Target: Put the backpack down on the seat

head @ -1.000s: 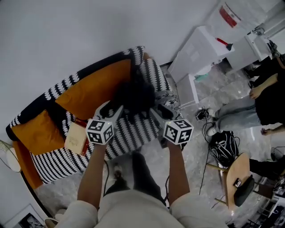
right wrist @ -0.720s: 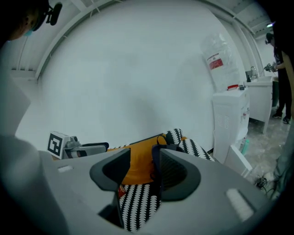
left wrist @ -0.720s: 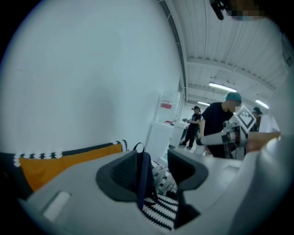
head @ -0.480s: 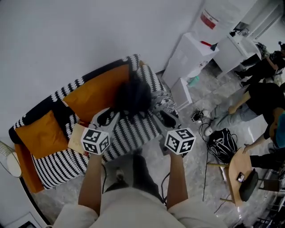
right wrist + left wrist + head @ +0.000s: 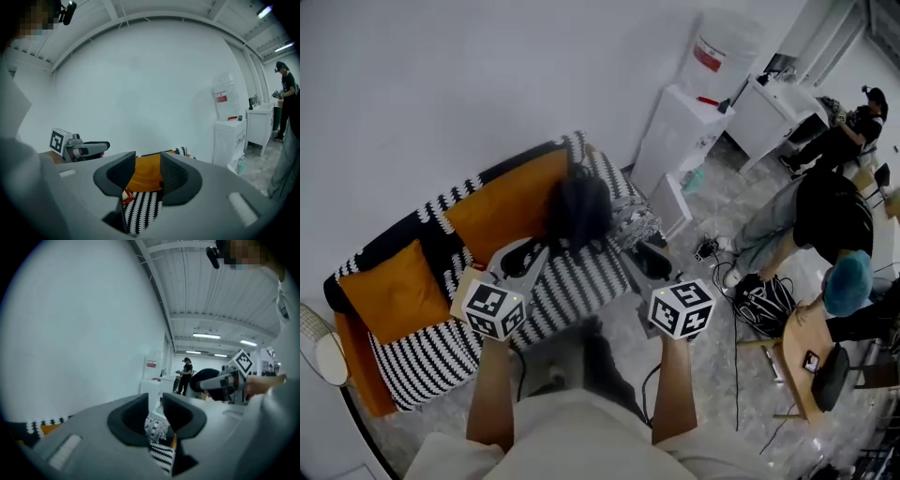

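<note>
The black backpack (image 5: 579, 208) rests upright on the sofa seat (image 5: 581, 277), leaning on the orange backrest (image 5: 502, 202) near the right armrest. Both grippers are held short of it, over the seat's front edge. My left gripper (image 5: 528, 253) has a narrow gap with nothing in it, and its jaws are closing. In the left gripper view the left gripper (image 5: 155, 408) shows only striped fabric between its pads. My right gripper (image 5: 649, 255) is open and empty. The right gripper (image 5: 147, 171) looks at the orange cushion and the striped seat.
An orange cushion (image 5: 389, 291) and a beige flat object (image 5: 461, 279) lie on the sofa's left part. A white cabinet (image 5: 675, 131) and a water dispenser (image 5: 717, 52) stand to the right. People, a black bag (image 5: 766, 305) on the floor, cables and a wooden chair (image 5: 802, 361) fill the right side.
Both grippers have drawn back from the backpack toward me; it stays on the seat. The left jaws have narrowed. The view has swung toward the right.
</note>
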Tool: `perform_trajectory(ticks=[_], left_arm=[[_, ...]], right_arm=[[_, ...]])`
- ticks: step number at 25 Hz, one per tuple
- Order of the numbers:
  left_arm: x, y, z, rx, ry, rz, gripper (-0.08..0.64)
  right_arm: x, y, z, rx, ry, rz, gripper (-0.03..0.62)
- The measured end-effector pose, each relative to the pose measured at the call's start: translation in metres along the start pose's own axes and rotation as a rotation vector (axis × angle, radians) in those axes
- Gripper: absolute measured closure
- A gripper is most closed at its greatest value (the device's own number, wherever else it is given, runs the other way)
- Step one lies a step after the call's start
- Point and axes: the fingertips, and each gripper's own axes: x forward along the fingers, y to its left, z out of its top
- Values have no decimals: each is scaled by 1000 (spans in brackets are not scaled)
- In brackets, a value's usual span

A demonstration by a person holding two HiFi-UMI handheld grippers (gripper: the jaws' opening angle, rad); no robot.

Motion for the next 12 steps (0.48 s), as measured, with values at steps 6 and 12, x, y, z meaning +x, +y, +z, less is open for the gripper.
perform_trajectory(ticks=[6,12], left_arm=[[-46,-44,21,84,-26,-62,476],[-88,-63,43,121,-74,-83,502]], right_arm=[[-43,47,9,-57,-26,-5,439],[-75,90,21,-138,-93,-25,480]])
